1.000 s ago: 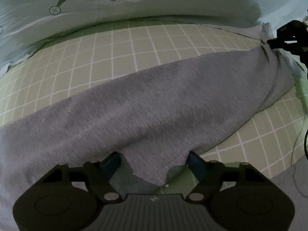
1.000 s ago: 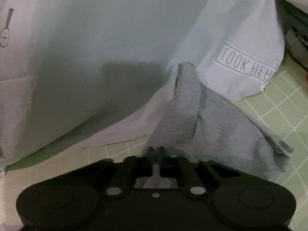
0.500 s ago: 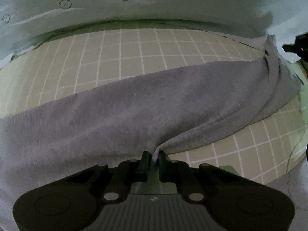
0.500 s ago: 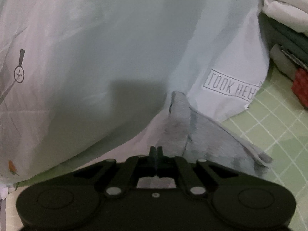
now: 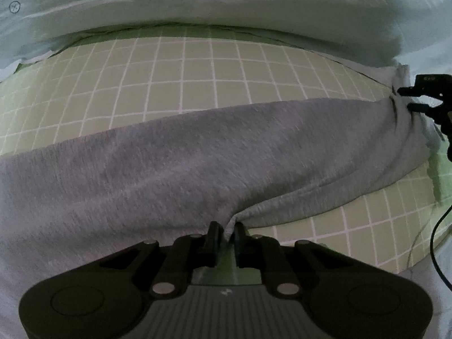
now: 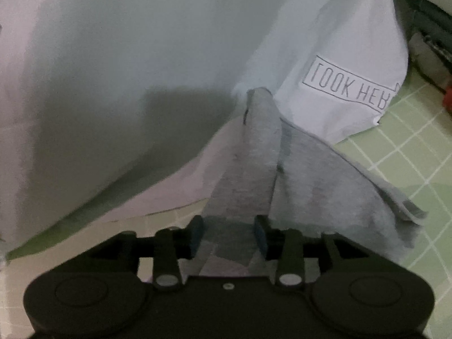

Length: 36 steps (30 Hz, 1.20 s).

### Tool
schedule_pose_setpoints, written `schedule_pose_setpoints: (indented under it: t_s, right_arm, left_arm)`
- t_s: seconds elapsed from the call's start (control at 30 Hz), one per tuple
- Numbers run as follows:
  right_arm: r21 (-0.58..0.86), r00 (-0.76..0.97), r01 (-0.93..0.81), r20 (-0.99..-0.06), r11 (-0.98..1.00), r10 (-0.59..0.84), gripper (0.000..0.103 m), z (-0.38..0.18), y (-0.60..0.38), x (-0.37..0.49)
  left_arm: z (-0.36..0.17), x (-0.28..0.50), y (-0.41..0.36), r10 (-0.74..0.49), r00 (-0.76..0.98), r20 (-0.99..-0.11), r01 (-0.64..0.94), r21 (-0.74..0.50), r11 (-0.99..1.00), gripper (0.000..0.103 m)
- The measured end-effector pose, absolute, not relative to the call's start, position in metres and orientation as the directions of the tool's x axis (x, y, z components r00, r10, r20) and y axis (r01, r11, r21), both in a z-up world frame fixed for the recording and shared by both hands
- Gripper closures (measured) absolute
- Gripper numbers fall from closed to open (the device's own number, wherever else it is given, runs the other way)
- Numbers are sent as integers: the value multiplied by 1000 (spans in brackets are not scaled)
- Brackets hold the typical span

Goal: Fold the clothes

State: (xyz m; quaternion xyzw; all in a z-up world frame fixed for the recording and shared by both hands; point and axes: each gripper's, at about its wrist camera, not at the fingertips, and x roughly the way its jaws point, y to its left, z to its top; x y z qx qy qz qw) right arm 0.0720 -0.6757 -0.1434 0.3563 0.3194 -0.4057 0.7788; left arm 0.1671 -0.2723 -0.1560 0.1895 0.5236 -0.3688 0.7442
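- The grey knitted cotton garment [image 5: 197, 152] lies spread in a long band across the pale green bed sheet with a white grid [image 5: 180, 67], running from the left edge of the left wrist view up toward the right edge.
- Behind the sheet, along the top of that view, lies a pale blue-green quilt printed with an orange carrot and small circled crosses [image 5: 254, 2].
- The left gripper [image 5: 226, 230] points steeply down at the near hem of the grey garment. Its black fingers [image 5: 213, 233] stand close together and pinch a small raised fold of the hem between them, with creases fanning out from the pinch.
- At the far right of the left wrist view the right gripper [image 5: 406, 99] shows as a dark frame at the garment's other end, where the cloth bunches into vertical wrinkles.
- A thin black cable [image 5: 435, 243] curves down the right edge of that view.
- In the right wrist view the right gripper [image 6: 228, 231] tilts downward toward the quilt. Its jaws have just been opening and now stand moderately apart. A peaked fold of the grey garment [image 6: 254, 169] rises between the blue-tipped pads [image 6: 196, 231], which do not press on it.
- To the right of the peak, the quilt's corner carries a boxed printed label reading "LOOK HER" upside down [image 6: 347, 84].
- Further right lies green grid sheet, and in the upper right corner a stack of folded white and dark clothes [image 6: 423, 14].
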Motion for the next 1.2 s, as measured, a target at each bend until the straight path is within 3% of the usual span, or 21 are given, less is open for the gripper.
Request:
schedule_pose_setpoints:
  t_s: [0.13,0.2,0.23,0.27,0.37,0.43,0.47,0.63,0.97,1.0,1.07,1.17,1.2]
  right_arm:
    - [274,448,867,-794,417,-411,59,-143,-676,77]
    - [265,443,867,-798,422,-408,76,-143,-677,78]
    - [268,444,866,-801,422,-402,94,-144,-678,78]
    - [286,453,865,-800,412,-394,99,-143,-679,75]
    - [336,488,859,-763,386,-424,100,-134,-676,61]
    - [345,500,858,-733,382,-461,101,-123,-671,51]
    - [353,509,854,-717,381,-476,101,-116,-667,45]
    - [395,542,840,-653,372,-529,101,-84,-652,11]
    - [451,555,831,-635,326,-537,101,-70,-642,-10]
    - [455,555,831,-636,320,-536,101,-71,-641,-11]
    - [463,556,830,-638,312,-533,101,-72,-640,-13]
    - [465,555,830,-642,306,-529,101,-73,-644,-12]
    - [466,555,830,-644,305,-526,101,-74,-646,-11]
  left_arm:
    - [-156,167,-273,-347,181,-920,742,-104,662,88]
    - [-157,169,-273,-350,178,-920,733,-114,671,88]
    - [-156,169,-272,-354,175,-919,728,-122,675,86]
    - [-156,169,-272,-359,172,-917,723,-130,679,85]
    - [-155,169,-271,-367,172,-914,709,-144,690,71]
    - [-153,165,-272,-356,197,-913,716,-114,689,50]
    - [-152,163,-273,-346,219,-912,724,-86,685,46]
    - [-147,156,-272,-368,241,-898,772,-52,633,41]
    - [-152,127,-294,-433,153,-889,892,-65,448,34]
    - [-155,124,-297,-422,154,-894,897,-53,439,34]
    - [-158,123,-300,-406,175,-897,900,-21,436,45]
    - [-160,124,-301,-388,205,-899,896,13,444,76]
    - [-159,128,-300,-386,210,-898,889,12,457,98]
